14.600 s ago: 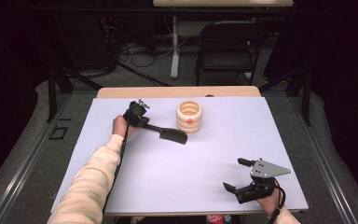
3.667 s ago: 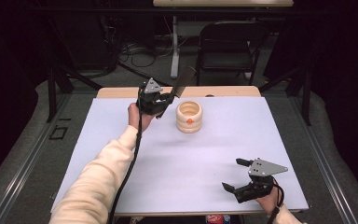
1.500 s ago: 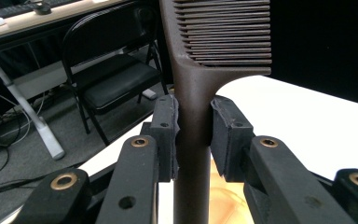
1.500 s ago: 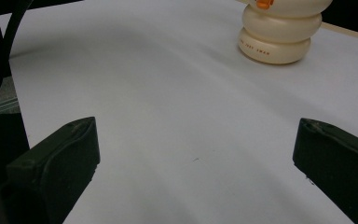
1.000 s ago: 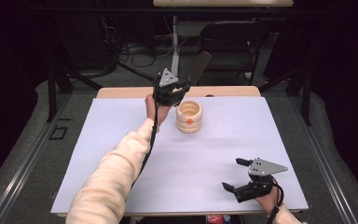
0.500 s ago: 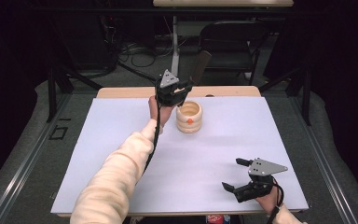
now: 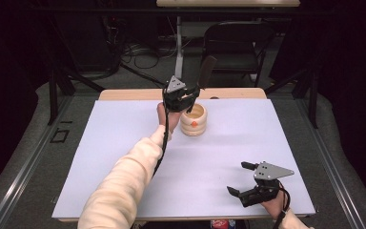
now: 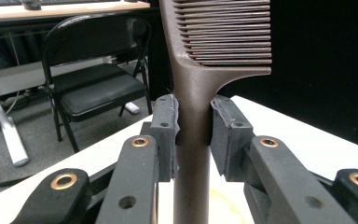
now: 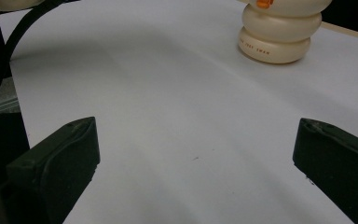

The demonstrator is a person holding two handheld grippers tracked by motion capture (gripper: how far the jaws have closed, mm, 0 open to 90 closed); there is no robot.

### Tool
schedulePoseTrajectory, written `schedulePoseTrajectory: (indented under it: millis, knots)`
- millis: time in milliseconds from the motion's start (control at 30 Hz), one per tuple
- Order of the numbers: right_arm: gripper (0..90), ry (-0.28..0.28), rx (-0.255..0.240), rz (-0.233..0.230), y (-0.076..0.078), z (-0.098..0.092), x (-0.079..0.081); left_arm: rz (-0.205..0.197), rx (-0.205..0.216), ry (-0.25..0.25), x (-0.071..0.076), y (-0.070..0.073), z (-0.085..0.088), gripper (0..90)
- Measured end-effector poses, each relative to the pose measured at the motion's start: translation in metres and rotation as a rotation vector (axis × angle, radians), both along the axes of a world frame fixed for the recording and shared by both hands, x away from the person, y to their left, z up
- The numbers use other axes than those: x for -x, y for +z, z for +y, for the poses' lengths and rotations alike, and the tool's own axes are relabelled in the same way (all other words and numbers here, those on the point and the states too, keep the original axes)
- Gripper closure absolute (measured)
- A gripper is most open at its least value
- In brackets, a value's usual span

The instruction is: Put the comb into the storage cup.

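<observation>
Comb (image 8: 200, 84) handle's lower end, clamped in left claw (image 8: 193, 135), runs off-frame.

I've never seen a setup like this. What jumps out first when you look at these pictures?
Most striking is the dark brown comb, held upright by its handle in the left gripper just above a cream ribbed cup at the far middle of the white table. Next comes the right gripper, resting at the near right corner with its jaws wide open and nothing between them. Behind the table stands a black folding chair.
</observation>
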State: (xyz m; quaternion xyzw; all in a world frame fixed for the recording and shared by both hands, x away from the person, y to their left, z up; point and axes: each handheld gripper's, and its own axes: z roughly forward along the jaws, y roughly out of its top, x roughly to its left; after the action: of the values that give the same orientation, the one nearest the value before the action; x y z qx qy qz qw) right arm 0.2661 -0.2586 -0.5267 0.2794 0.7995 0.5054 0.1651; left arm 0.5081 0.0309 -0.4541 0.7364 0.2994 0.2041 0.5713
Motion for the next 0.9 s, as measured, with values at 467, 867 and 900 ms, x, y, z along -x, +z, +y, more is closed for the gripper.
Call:
schedulePoseTrajectory:
  millis: [467, 867, 900]
  knots:
    - [0.0, 0.004, 0.005, -0.003, 0.000, 0.000, 0.000, 0.021, 0.002, 0.020, -0.004, -0.014, -0.001, 72.3]
    - [0.0, 0.003, 0.001, -0.003, 0.000, 0.000, 0.000, 0.036, -0.008, 0.011, -0.005, -0.021, -0.002, 72.3]
    - [0.0, 0.004, 0.003, -0.006, 0.000, 0.000, 0.000, 0.031, -0.006, 0.022, -0.004, -0.022, -0.002, 72.3]
